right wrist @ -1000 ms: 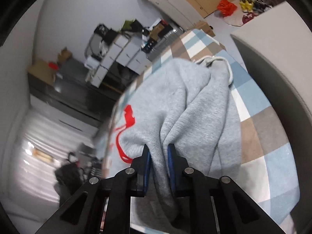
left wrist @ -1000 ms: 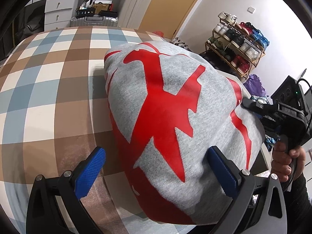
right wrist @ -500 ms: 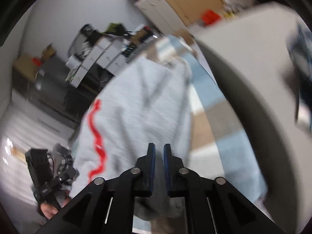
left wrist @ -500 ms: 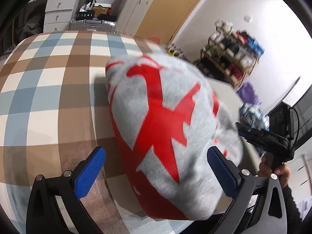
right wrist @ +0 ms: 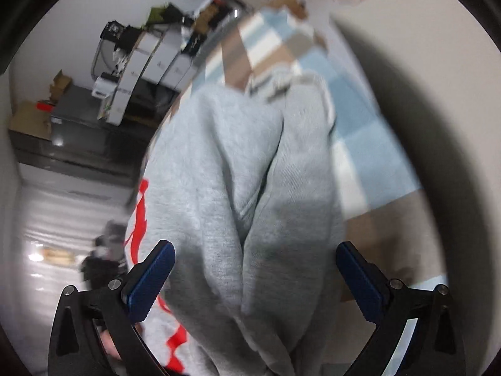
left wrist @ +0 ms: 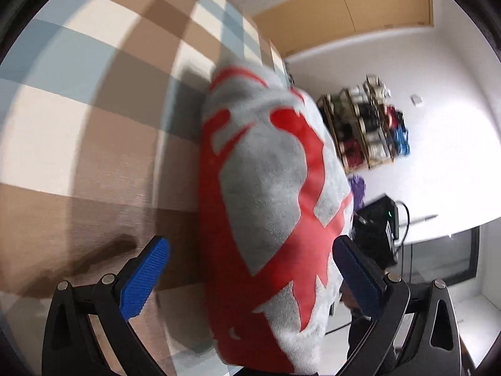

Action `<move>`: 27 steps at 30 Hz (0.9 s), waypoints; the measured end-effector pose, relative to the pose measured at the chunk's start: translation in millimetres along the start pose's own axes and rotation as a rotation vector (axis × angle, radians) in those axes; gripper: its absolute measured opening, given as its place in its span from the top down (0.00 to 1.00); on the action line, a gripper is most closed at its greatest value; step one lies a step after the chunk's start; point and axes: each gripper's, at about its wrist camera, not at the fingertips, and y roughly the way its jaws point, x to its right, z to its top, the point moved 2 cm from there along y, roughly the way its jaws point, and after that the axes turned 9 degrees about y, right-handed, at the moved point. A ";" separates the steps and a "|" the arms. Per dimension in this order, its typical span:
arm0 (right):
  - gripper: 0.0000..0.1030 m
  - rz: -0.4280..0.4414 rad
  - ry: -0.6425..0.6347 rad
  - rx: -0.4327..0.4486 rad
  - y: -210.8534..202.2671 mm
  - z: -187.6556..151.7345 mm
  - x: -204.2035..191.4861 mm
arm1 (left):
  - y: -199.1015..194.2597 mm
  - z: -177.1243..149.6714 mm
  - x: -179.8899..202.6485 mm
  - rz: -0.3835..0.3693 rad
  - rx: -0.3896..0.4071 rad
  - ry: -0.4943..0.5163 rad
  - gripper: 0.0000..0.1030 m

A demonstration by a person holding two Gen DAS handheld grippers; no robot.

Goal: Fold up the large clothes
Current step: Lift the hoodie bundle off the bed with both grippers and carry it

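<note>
- a grey sweatshirt (left wrist: 269, 194) with a large red print lies bunched on a bed covered by a checked blanket (left wrist: 94, 100) of brown, cream and pale blue squares.
- the left gripper (left wrist: 250, 269) has its 2 blue-padded fingers (left wrist: 145, 274) spread wide; the sweatshirt's printed bulk sits between them, and neither pad presses on it.
- the right gripper (right wrist: 253, 277) is opening, its fingers (right wrist: 150, 279) wide apart; grey folds of the sweatshirt (right wrist: 250, 188) lie between them, not gripped.
- in the right wrist view, a white drawstring (right wrist: 281, 80) rests at the far end of the garment.
- a shoe rack (left wrist: 366, 128) stands against the white wall beyond the bed.
- both views are blurred.
</note>
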 end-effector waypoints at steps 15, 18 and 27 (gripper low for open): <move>0.00 0.094 -0.157 -0.136 35.4 -8.7 -16.2 | 36.6 7.5 12.0 -0.204 -0.084 -0.065 0.01; 0.05 0.156 -0.143 -0.111 33.4 -3.9 -10.9 | 32.3 7.9 20.8 -0.218 -0.084 -0.031 0.02; 0.19 0.283 -0.233 -0.075 20.3 -23.4 -23.4 | 15.4 9.6 41.2 -0.216 -0.072 0.006 0.01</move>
